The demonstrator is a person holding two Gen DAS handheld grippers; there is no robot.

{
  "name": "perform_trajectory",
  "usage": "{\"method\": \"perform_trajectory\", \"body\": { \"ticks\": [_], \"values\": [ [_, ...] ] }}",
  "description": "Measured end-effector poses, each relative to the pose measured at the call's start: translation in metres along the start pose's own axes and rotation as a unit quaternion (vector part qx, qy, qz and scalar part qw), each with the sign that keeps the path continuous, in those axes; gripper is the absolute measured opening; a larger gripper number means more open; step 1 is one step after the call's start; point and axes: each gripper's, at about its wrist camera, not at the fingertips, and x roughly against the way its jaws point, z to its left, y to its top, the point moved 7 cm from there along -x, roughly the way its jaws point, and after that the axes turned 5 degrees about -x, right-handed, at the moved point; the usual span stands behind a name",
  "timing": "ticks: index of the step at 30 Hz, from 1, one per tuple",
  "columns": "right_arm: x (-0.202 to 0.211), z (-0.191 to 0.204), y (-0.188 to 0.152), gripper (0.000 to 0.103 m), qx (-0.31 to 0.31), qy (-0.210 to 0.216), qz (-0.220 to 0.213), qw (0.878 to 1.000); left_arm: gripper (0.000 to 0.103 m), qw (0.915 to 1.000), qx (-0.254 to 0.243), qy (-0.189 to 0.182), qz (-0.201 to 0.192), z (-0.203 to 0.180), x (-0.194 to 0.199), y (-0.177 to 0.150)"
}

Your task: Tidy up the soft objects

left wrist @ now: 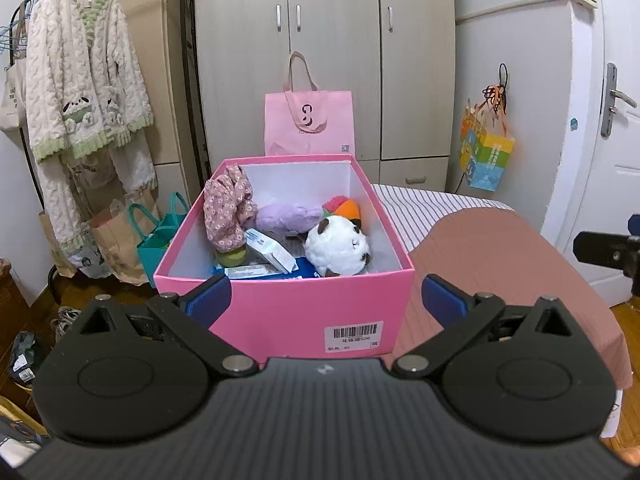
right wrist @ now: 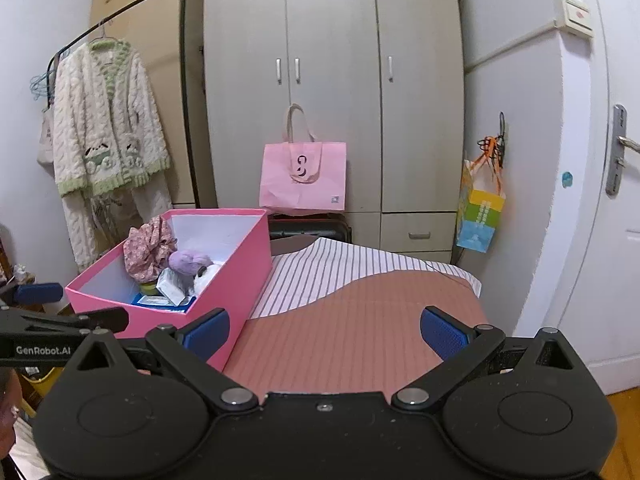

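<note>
At frame centre of the left wrist view, the open pink cardboard box (left wrist: 280, 312) reveals a fluffy white plush with dark patches (left wrist: 338, 246), a lilac plush (left wrist: 286, 218) and a floral pink cloth (left wrist: 228, 208). From the right wrist view, the box sits at lower left on the ribbed salmon cover (right wrist: 360, 328), its wall hiding most of the white plush. The left gripper (left wrist: 326, 300) and the right gripper (right wrist: 324, 330) are both spread wide, grasping nothing.

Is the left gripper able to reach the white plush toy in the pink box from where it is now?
Probably yes. The left gripper is open and faces the pink box, which has no lid. The white plush toy lies on top, uncovered. Only the near wall stands between, so the gripper must go over it.
</note>
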Motion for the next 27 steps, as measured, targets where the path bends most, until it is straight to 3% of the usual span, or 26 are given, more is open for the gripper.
{"method": "perform_trajectory", "body": {
  "ticks": [5,12,18,23,27],
  "values": [
    [-0.003,-0.008,-0.009,0.103,-0.015,-0.012,0.003,1.0,0.103,0.9999,-0.002,0.002,-0.013,-0.003,0.001,-0.002],
    [-0.001,-0.002,-0.017,0.103,0.01,-0.023,-0.011,1.0,0.103,0.9991,-0.002,0.03,-0.028,-0.003,-0.001,-0.003],
    [-0.004,0.008,-0.023,0.103,0.024,-0.021,-0.009,0.999,0.103,0.9991,0.006,0.028,-0.032,-0.003,0.0,-0.004],
    [-0.002,0.007,-0.022,0.103,0.034,-0.043,-0.022,0.998,0.103,0.9985,-0.005,0.039,-0.039,-0.004,0.0,-0.003],
    [0.003,0.0,-0.018,0.103,0.034,-0.059,-0.033,0.997,0.103,0.9988,-0.004,0.019,-0.045,-0.006,0.001,-0.002]
  ]
}}
